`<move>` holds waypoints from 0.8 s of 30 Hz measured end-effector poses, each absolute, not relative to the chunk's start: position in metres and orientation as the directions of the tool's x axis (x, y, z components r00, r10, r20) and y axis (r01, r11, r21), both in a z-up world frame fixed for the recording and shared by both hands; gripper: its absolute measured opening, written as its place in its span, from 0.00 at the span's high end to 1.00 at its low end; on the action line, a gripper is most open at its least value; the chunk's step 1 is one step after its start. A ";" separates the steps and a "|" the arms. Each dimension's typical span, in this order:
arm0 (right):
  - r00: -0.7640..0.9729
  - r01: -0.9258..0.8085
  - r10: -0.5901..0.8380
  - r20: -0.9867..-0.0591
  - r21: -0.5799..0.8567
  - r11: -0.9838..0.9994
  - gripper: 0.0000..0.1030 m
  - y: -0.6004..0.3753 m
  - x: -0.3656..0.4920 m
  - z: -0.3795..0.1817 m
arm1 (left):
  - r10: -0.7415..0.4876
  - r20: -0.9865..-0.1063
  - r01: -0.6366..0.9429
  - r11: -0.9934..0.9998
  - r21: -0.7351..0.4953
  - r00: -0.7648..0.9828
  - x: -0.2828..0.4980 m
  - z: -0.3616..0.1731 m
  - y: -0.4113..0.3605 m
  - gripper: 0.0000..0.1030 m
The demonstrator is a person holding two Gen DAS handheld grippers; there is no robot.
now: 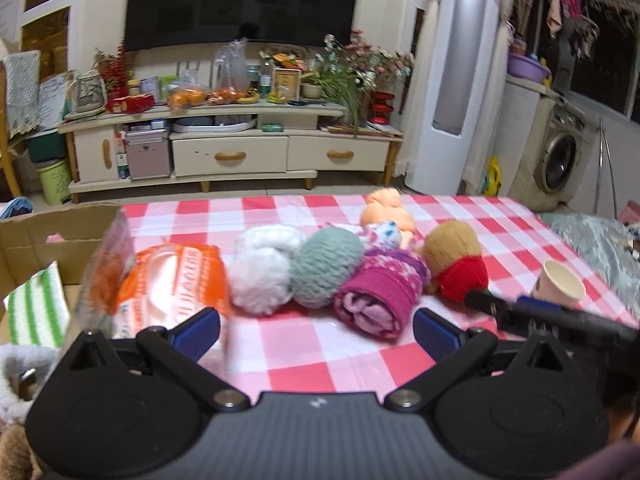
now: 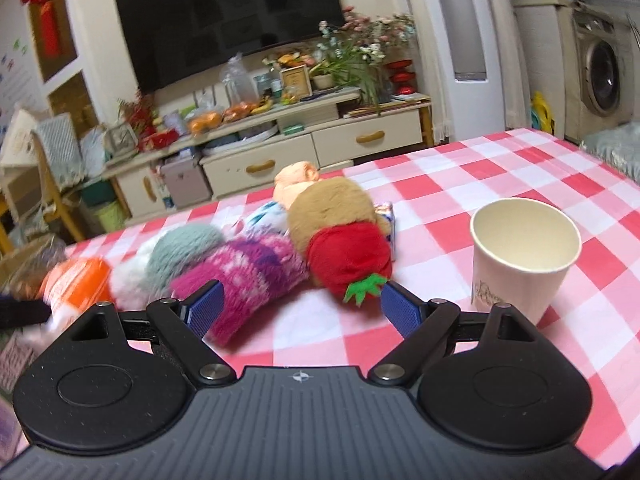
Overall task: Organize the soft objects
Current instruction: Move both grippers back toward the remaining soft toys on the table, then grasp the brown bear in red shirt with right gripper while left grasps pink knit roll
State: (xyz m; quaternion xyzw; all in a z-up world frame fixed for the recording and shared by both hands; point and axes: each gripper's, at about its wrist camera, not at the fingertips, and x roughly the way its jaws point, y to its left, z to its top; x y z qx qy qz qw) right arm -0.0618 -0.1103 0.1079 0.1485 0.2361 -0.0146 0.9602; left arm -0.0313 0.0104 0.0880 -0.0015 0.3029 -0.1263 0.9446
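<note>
The left gripper (image 1: 316, 330) is spread wide and holds nothing. Ahead of it a row of soft things lies across the checked tablecloth (image 1: 304, 344): an orange packet (image 1: 176, 280), a white roll (image 1: 264, 270), a grey-green roll (image 1: 326, 266) and a magenta sock roll (image 1: 380, 298), whose long axis runs away from the fingers, rolled end nearest. The right gripper (image 2: 302, 308) is also wide open and empty, just before the strawberry toy (image 2: 348, 256), leaf end toward it; a paper cup (image 2: 520, 256) stands to its right.

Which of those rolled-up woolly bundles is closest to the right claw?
The magenta roll: it lies right at the open right claw, partly between its fingers. The grey-green roll and the white roll sit farther left.
</note>
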 end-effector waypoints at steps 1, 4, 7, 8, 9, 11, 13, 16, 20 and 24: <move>0.889 0.101 0.042 -0.457 0.284 0.953 0.00 -0.111 -0.057 0.107 | -0.240 -0.576 0.245 0.967 -0.071 0.781 -0.031 0.086 0.007 0.01; 0.900 0.097 0.036 -0.435 0.281 0.955 0.00 -0.113 -0.046 0.107 | -0.246 -0.591 0.270 0.962 -0.048 0.768 -0.030 0.077 -0.004 0.01; 0.911 0.093 0.021 -0.411 0.255 0.962 0.00 -0.115 -0.032 0.108 | -0.240 -0.592 0.292 0.956 -0.008 0.770 -0.030 0.069 -0.017 0.01; 0.914 0.091 0.018 -0.406 0.247 0.965 0.00 -0.114 -0.029 0.107 | -0.237 -0.588 0.299 0.954 0.008 0.774 -0.030 0.067 -0.021 0.01; 0.915 0.091 0.015 -0.404 0.242 0.966 0.00 -0.114 -0.025 0.107 | -0.236 -0.584 0.307 0.951 0.025 0.777 -0.030 0.065 -0.025 0.01; 0.916 0.094 0.010 -0.401 0.240 0.966 0.00 -0.118 -0.016 0.108 | -0.239 -0.581 0.325 0.944 0.048 0.778 -0.027 0.062 -0.033 0.01; 0.912 0.095 0.017 -0.410 0.250 0.964 0.00 -0.121 -0.005 0.107 | -0.240 -0.582 0.339 0.938 0.066 0.777 -0.025 0.058 -0.042 0.01; 0.900 0.080 0.049 -0.433 0.274 0.958 0.00 -0.128 0.009 0.105 | -0.234 -0.584 0.351 0.932 0.092 0.777 -0.020 0.051 -0.057 0.01; 0.886 0.063 0.080 -0.457 0.288 0.955 0.00 -0.135 0.021 0.101 | -0.229 -0.568 0.365 0.921 0.136 0.790 -0.011 0.047 -0.074 0.04; 0.874 0.046 0.112 -0.473 0.311 0.949 0.00 -0.141 0.028 0.097 | -0.241 -0.558 0.378 0.915 0.143 0.794 0.003 0.044 -0.089 0.07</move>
